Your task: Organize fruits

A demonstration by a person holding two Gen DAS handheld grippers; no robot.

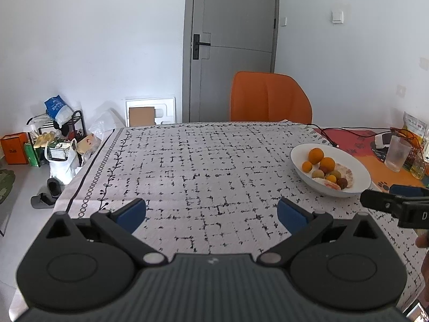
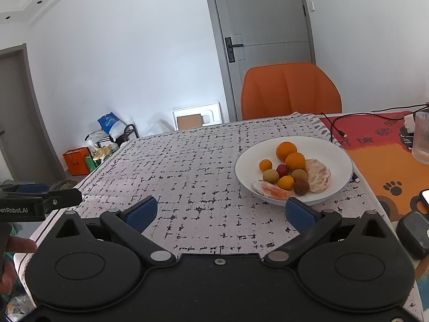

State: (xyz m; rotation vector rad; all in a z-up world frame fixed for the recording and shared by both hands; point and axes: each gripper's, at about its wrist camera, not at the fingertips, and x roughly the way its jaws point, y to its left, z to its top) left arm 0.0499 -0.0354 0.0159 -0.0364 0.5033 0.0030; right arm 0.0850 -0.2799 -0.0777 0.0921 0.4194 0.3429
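While every fruit in view already sits in the white bowl (image 2: 335, 145), nothing in either view shows a fruit loose on the tabletop (image 2: 187, 166), so the sorting looks either finished or not yet begun; I cannot tell which from this moment alone.

Right wrist view: the bowl lies right of centre, holding two larger oranges (image 2: 286, 150), smaller orange fruits (image 2: 265, 165), a red fruit (image 2: 282, 170), several brownish-green round fruits (image 2: 270, 175) and two peeled citrus pieces (image 2: 318, 171), all bunched and touching. The right gripper (image 2: 224, 212) has its jaws spread wide with nothing between them; its right blue pad overlaps the bowl's near rim in the frame. The left gripper appears at the left edge of this view, side on.

Left wrist view: the left gripper (image 1: 211, 210) is likewise spread wide and empty, aimed at bare patterned cloth in the middle of the frame, with the bowl (image 1: 356, 166) off to the right, well apart from its pads.

If the fruits are meant to be grouped by kind or moved out, all of that remains. A glass (image 2: 422, 139) stands at the far right, and an orange chair (image 2: 291, 91) sits behind the tabletop.
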